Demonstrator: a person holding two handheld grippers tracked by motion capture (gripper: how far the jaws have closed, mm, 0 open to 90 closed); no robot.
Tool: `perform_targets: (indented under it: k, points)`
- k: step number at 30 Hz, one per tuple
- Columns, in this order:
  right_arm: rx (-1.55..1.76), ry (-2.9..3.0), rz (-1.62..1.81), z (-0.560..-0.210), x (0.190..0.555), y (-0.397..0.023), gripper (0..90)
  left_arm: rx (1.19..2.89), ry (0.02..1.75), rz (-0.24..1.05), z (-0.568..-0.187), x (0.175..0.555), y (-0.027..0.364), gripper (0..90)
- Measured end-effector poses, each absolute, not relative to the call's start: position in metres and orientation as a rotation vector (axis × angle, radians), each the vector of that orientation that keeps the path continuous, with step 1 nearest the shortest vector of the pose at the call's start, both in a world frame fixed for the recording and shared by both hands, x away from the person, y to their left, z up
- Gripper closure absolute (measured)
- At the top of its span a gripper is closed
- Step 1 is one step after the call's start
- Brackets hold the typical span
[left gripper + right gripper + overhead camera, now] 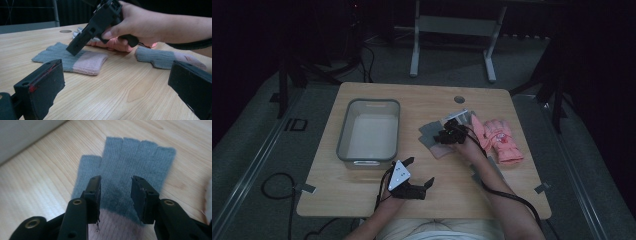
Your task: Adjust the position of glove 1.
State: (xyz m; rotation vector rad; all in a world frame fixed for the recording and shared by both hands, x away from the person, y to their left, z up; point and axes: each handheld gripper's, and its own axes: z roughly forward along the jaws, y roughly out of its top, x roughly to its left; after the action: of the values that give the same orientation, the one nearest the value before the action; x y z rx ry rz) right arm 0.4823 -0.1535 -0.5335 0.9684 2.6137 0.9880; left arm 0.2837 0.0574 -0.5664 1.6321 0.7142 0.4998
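A grey knit fingerless glove (pixel 428 132) with a pale pink cuff (pixel 88 63) lies flat on the wooden table (pixel 362 195), right of centre. My right gripper (pixel 116 185) points down onto its palm, jaws a little apart astride the grey knit (pixel 135 155), with no fabric pinched between them. From the left gripper view, the right gripper (pixel 75 47) tips sit at the glove's surface. A matching second glove (pixel 160 57) lies beside the person's right hand. My left gripper (pixel 419 171) hovers near the table's front edge, jaws wide open and holding nothing.
A translucent grey bin (pixel 343 135) stands on the left half of the table, with nothing visible inside. A pair of pink padded gloves (pixel 499 140) lies to the right of the right hand. A round cable hole (pixel 459 99) sits near the far edge.
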Motion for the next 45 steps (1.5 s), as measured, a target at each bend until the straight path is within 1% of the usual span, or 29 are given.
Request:
perform_targets:
  k: [3,9,14,20,22,26,29,32,38,42,45]
  points:
    - [0.879,2.637,0.934,-0.542,0.483,-0.148,67.1,1.631,0.716,0.499,-0.566,0.284,0.057,0.0]
    - [0.857,2.619,0.915,-0.544,0.48,-0.144,73.4,1.63,0.711,0.511,-0.566,0.283,0.057,0.0]
    - [0.986,2.594,0.911,-0.543,0.48,-0.142,84.2,1.63,0.714,0.513,-0.566,0.283,0.057,0.0]
    - [1.163,2.545,0.935,-0.53,0.478,-0.142,86.1,1.628,0.716,0.514,-0.566,0.283,0.057,0.0]
    - [1.252,2.446,1.041,-0.507,0.467,-0.146,86.2,1.628,0.717,0.518,-0.566,0.283,0.057,0.0]
    - [1.293,2.31,1.114,-0.47,0.446,-0.152,86.2,1.629,0.718,0.522,-0.566,0.282,0.057,0.0]
    - [1.318,2.255,1.131,-0.451,0.43,-0.157,86.2,1.631,0.713,0.524,-0.566,0.282,0.056,0.0]
    - [1.355,2.199,1.147,-0.44,0.41,-0.164,86.2,1.634,0.718,0.525,-0.566,0.282,0.056,0.0]
    - [1.416,2.149,1.134,-0.442,0.371,-0.175,86.1,1.632,0.717,0.534,-0.566,0.282,0.056,0.0]
    - [1.441,2.141,1.101,-0.454,0.343,-0.181,86.1,1.636,0.707,0.558,-0.566,0.28,0.055,0.0]
    - [1.46,2.135,1.059,-0.468,0.332,-0.184,86.2,1.634,0.718,0.572,-0.566,0.281,0.056,0.0]
